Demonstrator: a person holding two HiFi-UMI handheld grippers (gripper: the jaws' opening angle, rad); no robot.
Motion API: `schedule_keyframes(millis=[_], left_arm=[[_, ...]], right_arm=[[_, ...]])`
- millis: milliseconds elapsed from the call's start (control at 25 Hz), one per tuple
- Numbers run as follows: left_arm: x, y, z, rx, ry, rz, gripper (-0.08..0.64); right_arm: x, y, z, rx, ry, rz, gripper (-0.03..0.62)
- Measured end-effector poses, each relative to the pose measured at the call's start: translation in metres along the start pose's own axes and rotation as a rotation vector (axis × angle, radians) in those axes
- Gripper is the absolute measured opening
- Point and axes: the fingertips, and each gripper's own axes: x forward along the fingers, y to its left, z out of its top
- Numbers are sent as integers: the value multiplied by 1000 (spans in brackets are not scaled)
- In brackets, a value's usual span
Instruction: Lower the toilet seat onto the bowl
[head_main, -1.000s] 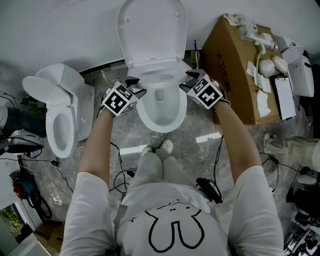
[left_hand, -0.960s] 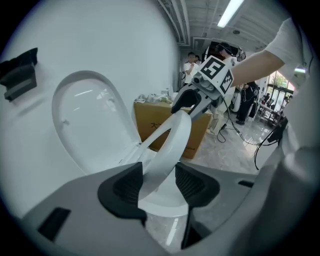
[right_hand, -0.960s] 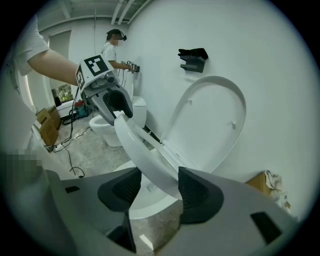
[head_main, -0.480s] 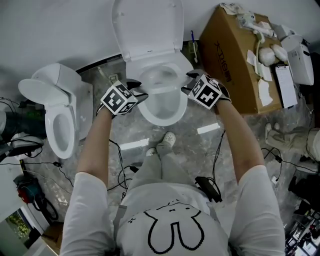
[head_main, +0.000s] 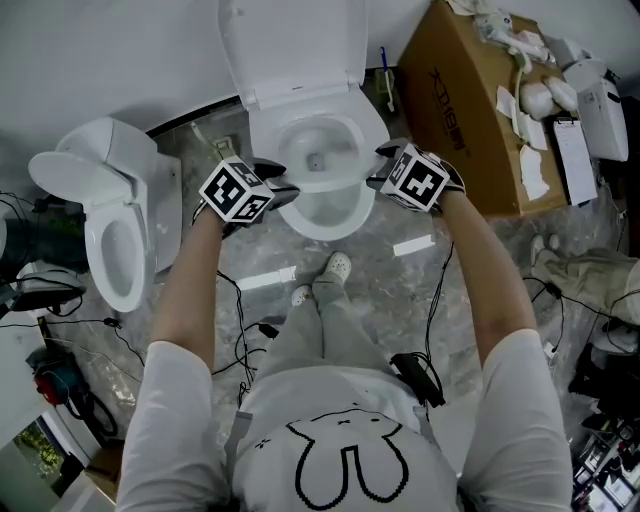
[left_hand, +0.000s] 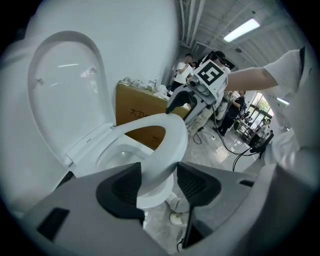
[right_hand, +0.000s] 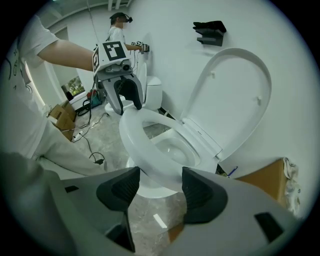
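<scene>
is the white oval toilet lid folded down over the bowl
No, the white oval toilet lid stands upright behind the white ceramic bowl, which is left uncovered in the left gripper view.

Cardboard box (head_main: 470, 110) right of toilet bowl (head_main: 322, 222)

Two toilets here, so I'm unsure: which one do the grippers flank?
The middle toilet, next to the cardboard box; the other toilet stands at far left.
</scene>
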Motion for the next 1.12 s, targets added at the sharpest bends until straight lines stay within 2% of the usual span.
schedule_keyframes(millis=[200,360,520,680,800,1120], left_arm=[[7,-4,-10,-40,-7,-21,229],[13,-6,-21,-47,8,-38,229],[19,-7,-33,-38,31,-45,229],[24,-6,-43,-36,50,-42,229],[26,-3,-50,-41,58,-40,229],[34,5,-64,-64,62,8,229]], right_arm=[[5,10,-9,40,-7,36,267],[7,15,-14,126,-41,66,266],[14,21,-21,152,-33,75,266],[20,25,-28,155,-13,85,265],[24,27,-30,191,-20,94,265],[36,36,-41,228,-16,104,267]])
